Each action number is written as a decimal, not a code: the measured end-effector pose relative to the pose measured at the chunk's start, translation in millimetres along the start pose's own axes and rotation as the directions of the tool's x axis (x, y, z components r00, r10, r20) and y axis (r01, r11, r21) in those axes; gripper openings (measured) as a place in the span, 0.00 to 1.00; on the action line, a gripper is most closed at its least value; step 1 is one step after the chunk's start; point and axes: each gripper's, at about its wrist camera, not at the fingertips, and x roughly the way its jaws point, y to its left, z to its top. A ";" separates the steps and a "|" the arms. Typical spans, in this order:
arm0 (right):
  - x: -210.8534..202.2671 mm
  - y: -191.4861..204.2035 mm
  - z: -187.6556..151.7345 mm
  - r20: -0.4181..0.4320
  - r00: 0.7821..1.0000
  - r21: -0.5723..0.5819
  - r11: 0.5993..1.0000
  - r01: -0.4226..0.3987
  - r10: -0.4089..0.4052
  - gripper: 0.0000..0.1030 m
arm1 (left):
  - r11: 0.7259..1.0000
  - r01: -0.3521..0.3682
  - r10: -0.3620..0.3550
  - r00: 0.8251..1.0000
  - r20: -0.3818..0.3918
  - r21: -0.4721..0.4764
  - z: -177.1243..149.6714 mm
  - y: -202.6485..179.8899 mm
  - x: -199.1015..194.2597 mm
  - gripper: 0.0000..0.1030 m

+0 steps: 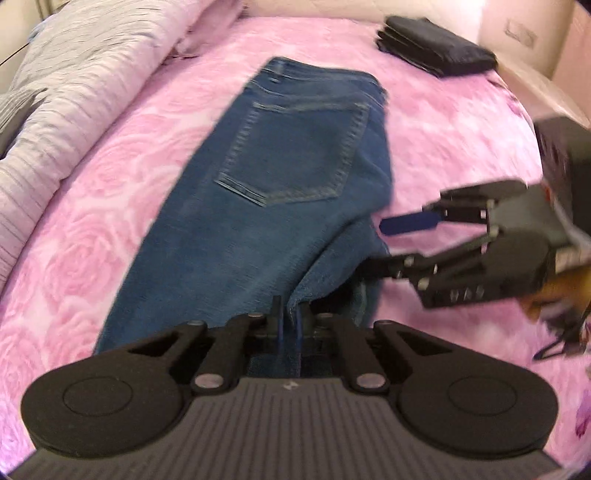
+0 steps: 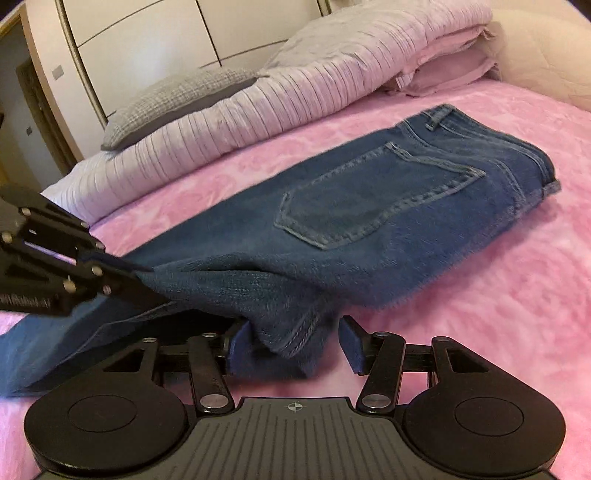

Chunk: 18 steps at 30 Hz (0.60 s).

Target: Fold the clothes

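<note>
Pink rose-patterned bedspread [image 1: 92, 206] under jeans [image 1: 295, 155], wardrobe [image 2: 140, 33] behind.

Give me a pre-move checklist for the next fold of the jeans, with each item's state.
1. Left gripper pinching denim: ok, shut on a fold of the jeans.
2. Right gripper gripping: not ok, jaws open around the hem.
3. Back pocket area lying flat: ok.
4. Pink bedspread free beside the jeans: ok.
5. Dark folded stack clear of the jeans: ok.
6. Both layers caught by the left: cannot tell.
</note>
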 end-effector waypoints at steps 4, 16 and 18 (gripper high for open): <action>8.3 4.4 1.0 0.008 0.999 -0.013 0.999 0.035 -0.035 0.52 | 1.000 0.003 -0.003 1.000 0.009 0.011 1.0 2.0 -1.3 0.04; -9.3 16.5 3.1 0.034 0.993 0.010 0.994 0.111 -0.111 0.08 | 0.932 -0.024 0.018 1.000 0.022 0.361 -22.0 -53.6 0.9 0.05; -22.4 15.6 -1.2 0.016 0.993 0.076 0.990 0.115 -0.117 0.07 | 0.888 -0.028 0.024 1.000 0.015 0.458 -32.1 -72.5 2.3 0.04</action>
